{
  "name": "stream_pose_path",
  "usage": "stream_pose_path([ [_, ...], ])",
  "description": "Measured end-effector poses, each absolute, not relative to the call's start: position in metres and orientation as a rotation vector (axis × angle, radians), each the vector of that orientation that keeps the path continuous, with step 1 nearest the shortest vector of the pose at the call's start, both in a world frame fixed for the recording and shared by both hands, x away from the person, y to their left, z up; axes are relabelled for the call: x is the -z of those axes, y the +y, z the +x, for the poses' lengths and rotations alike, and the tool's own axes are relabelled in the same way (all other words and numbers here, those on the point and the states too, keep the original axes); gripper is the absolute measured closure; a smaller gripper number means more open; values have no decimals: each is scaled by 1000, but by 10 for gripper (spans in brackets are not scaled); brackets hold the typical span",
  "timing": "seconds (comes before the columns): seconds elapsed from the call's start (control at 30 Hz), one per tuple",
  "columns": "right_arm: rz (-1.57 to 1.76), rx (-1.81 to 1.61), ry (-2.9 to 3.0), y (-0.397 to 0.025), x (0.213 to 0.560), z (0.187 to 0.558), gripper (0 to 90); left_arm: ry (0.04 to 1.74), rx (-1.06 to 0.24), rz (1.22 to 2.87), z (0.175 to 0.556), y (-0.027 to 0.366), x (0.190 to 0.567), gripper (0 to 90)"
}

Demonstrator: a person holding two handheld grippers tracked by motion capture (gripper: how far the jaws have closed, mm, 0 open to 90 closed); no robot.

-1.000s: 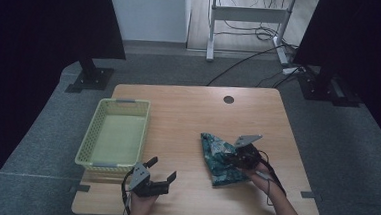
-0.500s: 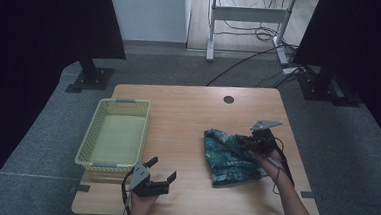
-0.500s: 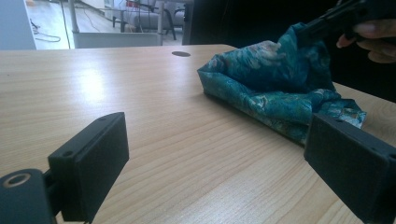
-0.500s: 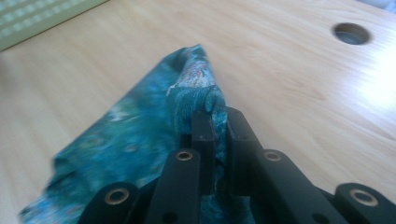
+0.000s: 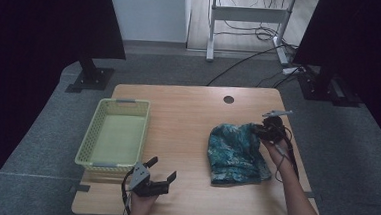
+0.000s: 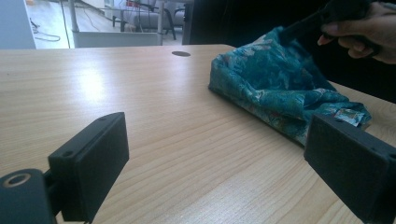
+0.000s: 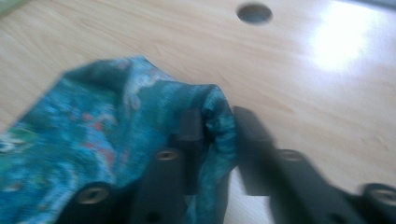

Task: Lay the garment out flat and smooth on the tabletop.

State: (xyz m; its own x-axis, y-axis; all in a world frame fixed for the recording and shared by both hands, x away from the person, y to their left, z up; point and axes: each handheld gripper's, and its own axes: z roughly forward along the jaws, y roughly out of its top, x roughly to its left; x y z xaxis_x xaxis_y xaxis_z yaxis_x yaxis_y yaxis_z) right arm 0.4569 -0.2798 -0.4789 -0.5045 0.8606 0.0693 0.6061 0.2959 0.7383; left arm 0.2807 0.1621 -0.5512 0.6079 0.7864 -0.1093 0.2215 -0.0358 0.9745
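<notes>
Right hand-held gripper (image 5: 268,131) pinches the teal cloth's (image 5: 236,153) far-right corner near the table's (image 5: 188,107) right edge — likely unfolding; left hand-held gripper (image 5: 160,170) rests released at the near edge.

This looks like a lab or studio set up for recording rather than a home. A plain wooden table (image 5: 188,112) with a cable hole (image 5: 228,99) stands on grey carpet tiles (image 5: 41,143), flanked by black curtain panels (image 5: 43,23) on heavy floor stands (image 5: 89,76). Behind it, loose cables (image 5: 251,61) trail across the floor beneath a white metal desk frame (image 5: 249,13).
</notes>
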Motion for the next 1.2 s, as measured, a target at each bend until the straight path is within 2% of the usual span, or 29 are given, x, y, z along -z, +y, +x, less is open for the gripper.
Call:
stream_pose_path([
  [0.17, 1371, -916, 2161, -287, 481, 457, 499, 868, -560, 1582, 281, 162, 551, 63],
  [0.33, 1420, -999, 2100, -299, 472, 454, 448, 869, -559, 1583, 281, 162, 551, 63],
  [0.43, 1372, -1052, 2170, -293, 470, 447, 419, 870, -559, 1586, 281, 162, 551, 64],
  [0.87, 948, -1211, 2600, -197, 475, 408, 399, 869, -557, 1579, 281, 162, 551, 64],
  [1.17, 787, -1151, 2783, -178, 497, 395, 390, 869, -556, 1583, 281, 162, 551, 64],
  [1.2, 788, -1126, 2790, -177, 500, 396, 411, 870, -556, 1583, 281, 162, 551, 64],
])
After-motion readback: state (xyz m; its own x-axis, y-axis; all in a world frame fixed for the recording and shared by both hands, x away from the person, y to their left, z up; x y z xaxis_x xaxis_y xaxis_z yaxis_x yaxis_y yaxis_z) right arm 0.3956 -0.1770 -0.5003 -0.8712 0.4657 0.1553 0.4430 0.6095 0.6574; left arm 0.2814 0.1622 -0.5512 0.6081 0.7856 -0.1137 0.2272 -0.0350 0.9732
